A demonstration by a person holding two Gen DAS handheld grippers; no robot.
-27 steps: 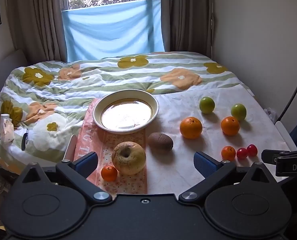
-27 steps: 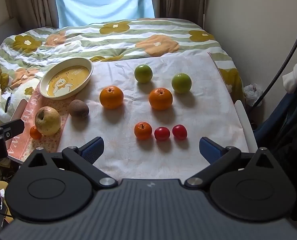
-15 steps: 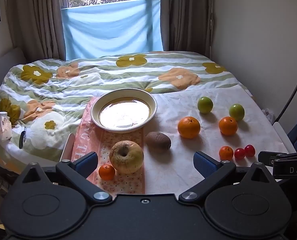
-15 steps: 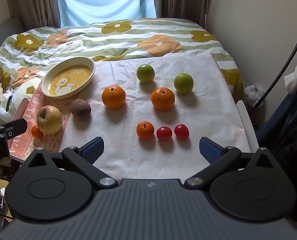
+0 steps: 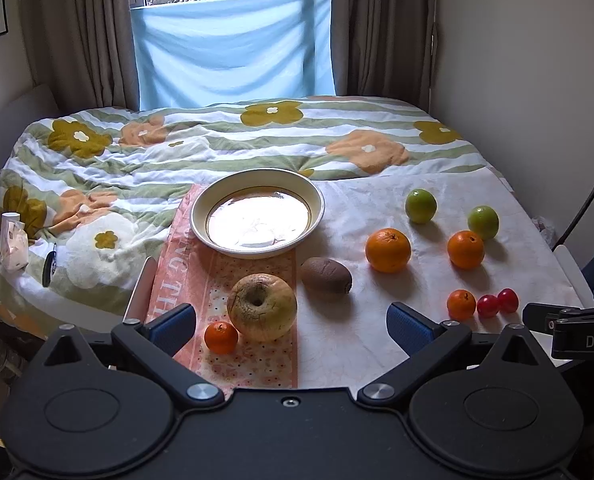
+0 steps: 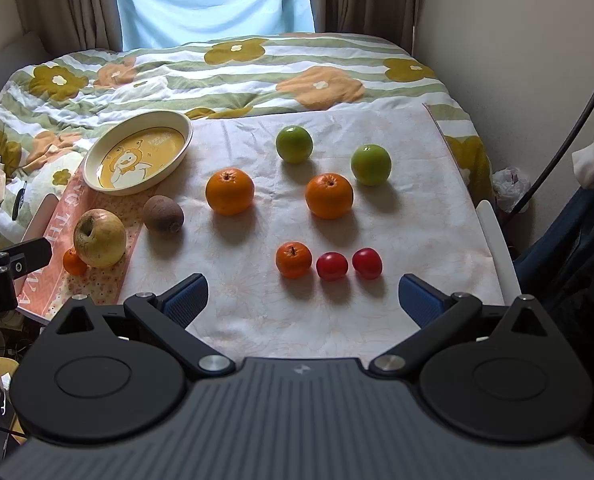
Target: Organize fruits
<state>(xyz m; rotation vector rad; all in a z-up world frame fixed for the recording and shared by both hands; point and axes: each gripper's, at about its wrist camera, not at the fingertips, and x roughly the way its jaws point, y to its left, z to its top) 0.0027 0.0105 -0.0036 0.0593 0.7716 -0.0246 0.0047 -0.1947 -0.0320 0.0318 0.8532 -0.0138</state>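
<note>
Clearly both tongs, left [image 5: 291, 322] and right [image 6: 303, 296], are spread wide and empty; the near tomatoes [image 6: 332, 266] look soft and roll-prone, so pinch gently across the middle.

We see two green apples [image 6: 293, 144], orange oranges [image 6: 229, 191], red tomatoes [image 6: 332, 266], flowered striped quilt [image 6: 233, 68].

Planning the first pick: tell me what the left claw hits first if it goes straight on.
Probably the yellow apple, which sits between the open left claw fingers just ahead; the small orange lies beside it. Depth is uncertain.
</note>
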